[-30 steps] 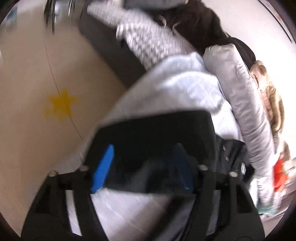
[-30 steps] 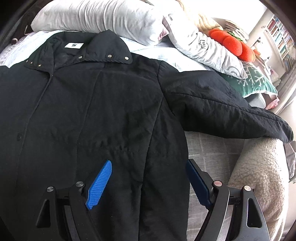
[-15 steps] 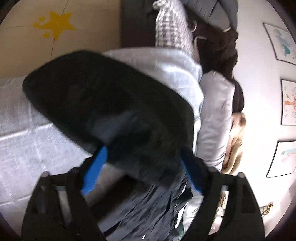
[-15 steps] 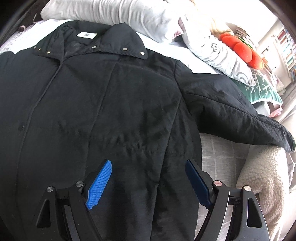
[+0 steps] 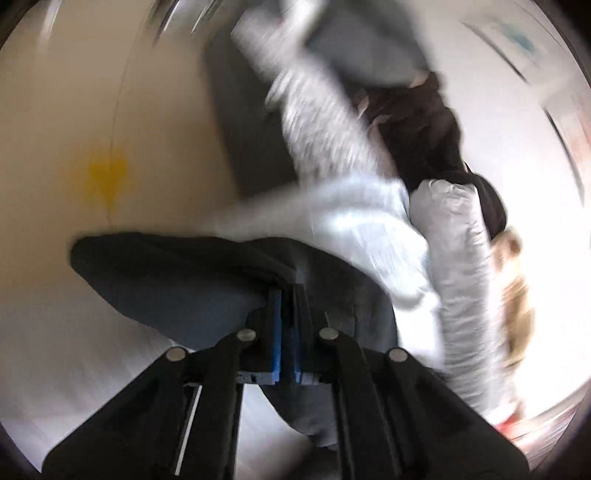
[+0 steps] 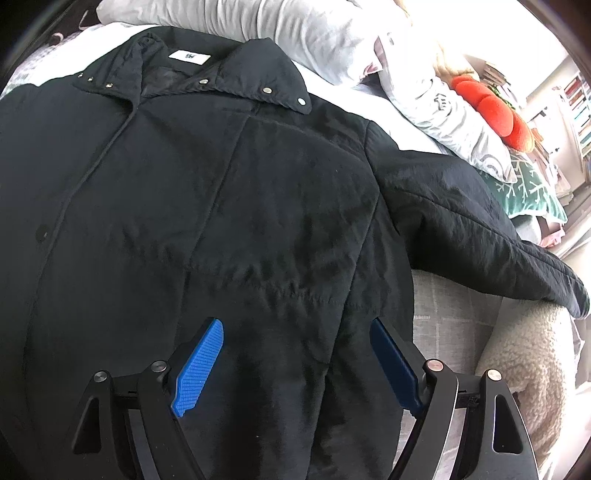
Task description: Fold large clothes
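Observation:
A large black padded coat (image 6: 229,206) lies face up on the bed, collar with snaps and a white label (image 6: 189,56) at the top. Its one sleeve (image 6: 480,236) stretches out to the right. My right gripper (image 6: 295,328) is open and hovers over the coat's lower body, blue pads (image 6: 199,365) on either side. In the blurred left wrist view my left gripper (image 5: 287,295) is shut on the coat's other sleeve (image 5: 177,280), which is lifted off the bed.
Grey pillows (image 6: 236,22) line the head of the bed, with a red plush (image 6: 491,110) and a green cushion (image 6: 532,188) to the right. A fleecy blanket (image 6: 528,373) lies at the right. The left wrist view shows a clothes pile (image 5: 406,122) and beige floor (image 5: 74,147).
My left gripper has closed on the sleeve and swung with it. My right gripper has moved slightly forward over the coat and stayed open.

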